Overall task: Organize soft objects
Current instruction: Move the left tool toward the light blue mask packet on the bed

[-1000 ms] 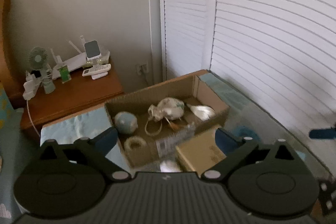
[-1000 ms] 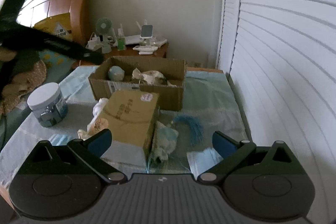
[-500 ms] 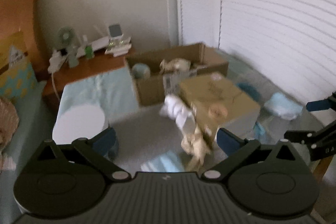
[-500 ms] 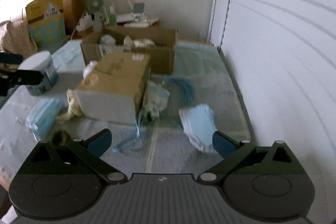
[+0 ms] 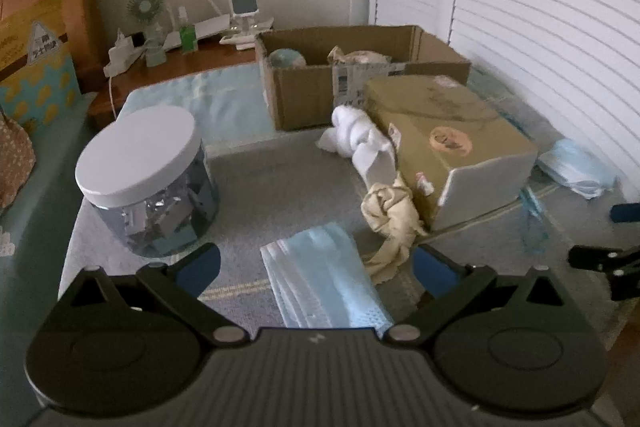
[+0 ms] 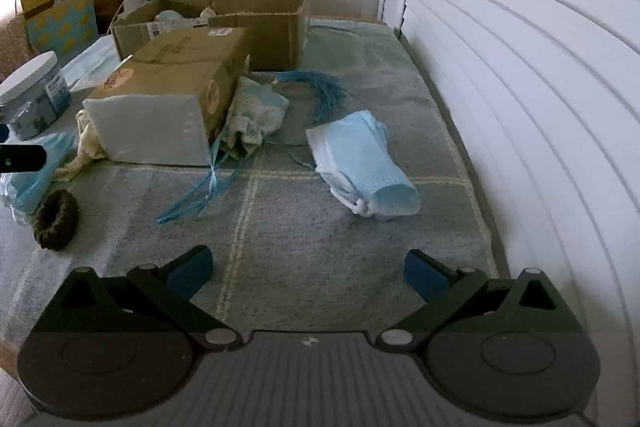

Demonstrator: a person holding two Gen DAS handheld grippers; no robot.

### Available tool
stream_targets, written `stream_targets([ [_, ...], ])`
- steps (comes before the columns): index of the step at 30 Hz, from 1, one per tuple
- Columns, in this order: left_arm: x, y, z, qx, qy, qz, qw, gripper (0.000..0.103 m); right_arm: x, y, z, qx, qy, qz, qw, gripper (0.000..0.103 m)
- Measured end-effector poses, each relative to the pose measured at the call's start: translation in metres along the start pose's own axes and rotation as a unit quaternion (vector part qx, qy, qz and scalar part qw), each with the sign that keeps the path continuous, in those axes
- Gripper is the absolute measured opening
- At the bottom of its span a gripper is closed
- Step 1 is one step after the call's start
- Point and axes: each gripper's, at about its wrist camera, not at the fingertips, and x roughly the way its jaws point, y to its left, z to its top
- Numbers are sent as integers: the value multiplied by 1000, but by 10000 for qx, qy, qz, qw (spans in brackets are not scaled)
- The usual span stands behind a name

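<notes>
A: Left wrist view, item one: left gripper (image 5: 316, 263), fingers spread wide, nothing between them. Below it lies a stack of blue face masks (image 5: 326, 287) on the grey checked cloth (image 5: 260, 187).

B: Neighbours of that stack?

A: Cream crumpled cloth (image 5: 390, 215) just beside it, touching the closed brown box (image 5: 448, 139). White rolled cloth (image 5: 360, 141) against the same box, farther back. Clear jar with white lid (image 5: 144, 171) to the left, apart from the masks.

B: And the open carton?

A: Open cardboard carton (image 5: 344, 75) behind the closed box; a pale blue ball (image 5: 286, 59) and a beige bundle (image 5: 360, 57) show inside it.

B: Right wrist view?

A: Right gripper (image 6: 308, 267), fingers likewise spread and empty, over bare cloth. A second stack of blue masks (image 6: 360, 163) lies ahead of it, near the white shutter wall (image 6: 520, 67). Blue ribbon strands (image 6: 200, 195) trail from a patterned pouch (image 6: 254, 115) leaning on the closed box. Blue tassel (image 6: 320, 91) lies behind the pouch. Dark hair scrunchie (image 6: 56, 215) at far left, well apart from the second stack.
</notes>
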Motion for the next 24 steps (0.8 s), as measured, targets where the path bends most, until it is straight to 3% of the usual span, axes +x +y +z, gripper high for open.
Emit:
stream_targets([
  [14, 12, 26, -19, -202, 297, 315, 9989, 102, -2, 1, -4, 29, -152, -32, 9999, 103],
  [24, 14, 15, -19, -267, 274, 47, 9993, 96, -4, 3, -6, 12, -192, -26, 9998, 103],
])
